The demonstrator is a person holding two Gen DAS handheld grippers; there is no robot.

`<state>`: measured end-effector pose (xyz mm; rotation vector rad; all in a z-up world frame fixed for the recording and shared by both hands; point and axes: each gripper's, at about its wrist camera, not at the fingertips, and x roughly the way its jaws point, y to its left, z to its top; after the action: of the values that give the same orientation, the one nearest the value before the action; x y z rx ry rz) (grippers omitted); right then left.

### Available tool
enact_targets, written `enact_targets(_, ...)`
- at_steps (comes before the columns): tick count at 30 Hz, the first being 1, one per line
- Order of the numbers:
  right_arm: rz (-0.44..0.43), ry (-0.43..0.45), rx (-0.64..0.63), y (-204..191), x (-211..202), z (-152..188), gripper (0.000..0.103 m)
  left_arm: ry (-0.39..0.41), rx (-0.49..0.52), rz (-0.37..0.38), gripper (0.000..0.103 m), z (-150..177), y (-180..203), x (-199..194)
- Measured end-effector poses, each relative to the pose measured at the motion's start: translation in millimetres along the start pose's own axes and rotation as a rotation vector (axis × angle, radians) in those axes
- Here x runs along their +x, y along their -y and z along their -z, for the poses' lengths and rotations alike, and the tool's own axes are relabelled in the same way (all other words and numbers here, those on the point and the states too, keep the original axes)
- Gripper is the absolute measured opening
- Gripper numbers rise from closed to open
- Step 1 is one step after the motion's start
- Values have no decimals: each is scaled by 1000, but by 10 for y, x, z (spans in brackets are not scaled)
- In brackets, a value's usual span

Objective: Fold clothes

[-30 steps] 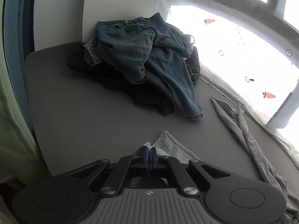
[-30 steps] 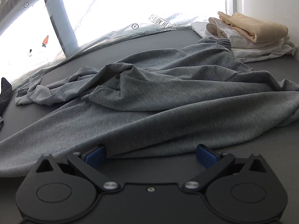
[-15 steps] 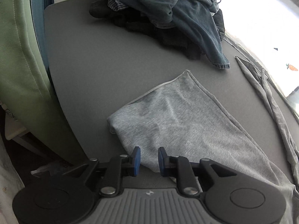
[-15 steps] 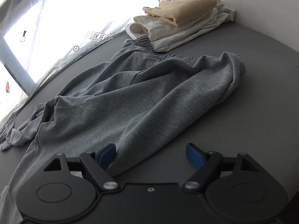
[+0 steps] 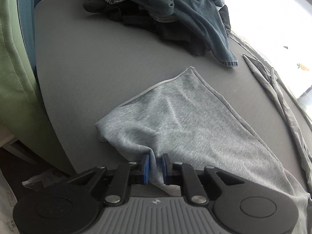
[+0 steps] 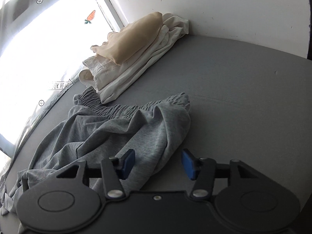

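Observation:
Grey jogging trousers (image 5: pixel 185 120) lie spread over the grey table (image 5: pixel 87 58). In the left wrist view one leg end lies flat, and my left gripper (image 5: pixel 156 163) is shut on a pinch of its near edge. A second, thin strip of the same cloth (image 5: pixel 282 101) runs along the right. In the right wrist view the trousers (image 6: pixel 117 136) are rumpled, with the elastic waistband (image 6: pixel 124 109) at the far end. My right gripper (image 6: pixel 158 163) is closing, with a fold near the waist between its blue pads. A gap still shows beside the right pad.
A heap of dark and denim clothes (image 5: pixel 175 9) fills the far corner of the table. A folded stack of cream and beige clothes (image 6: pixel 136 52) sits by the white wall (image 6: pixel 214 9) and bright window (image 6: pixel 39 39). A green cushion (image 5: pixel 13 78) borders the table's left edge.
My left gripper opened, dropped lower and shut again on the leg's near edge. My right gripper swept sideways along the trousers to the waist end and rolled, and its jaws narrowed.

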<state>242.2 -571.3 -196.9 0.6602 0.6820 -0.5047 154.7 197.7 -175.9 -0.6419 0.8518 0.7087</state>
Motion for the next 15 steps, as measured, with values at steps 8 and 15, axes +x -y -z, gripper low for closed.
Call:
enact_targets(8,-177,184,109,-158,-482,-539,2,165,-67,86,0,-533,142,-463)
enact_targets(15,-131,345,-108,-397,-1030,-810,2,251,31,111,0,-715,290,-909)
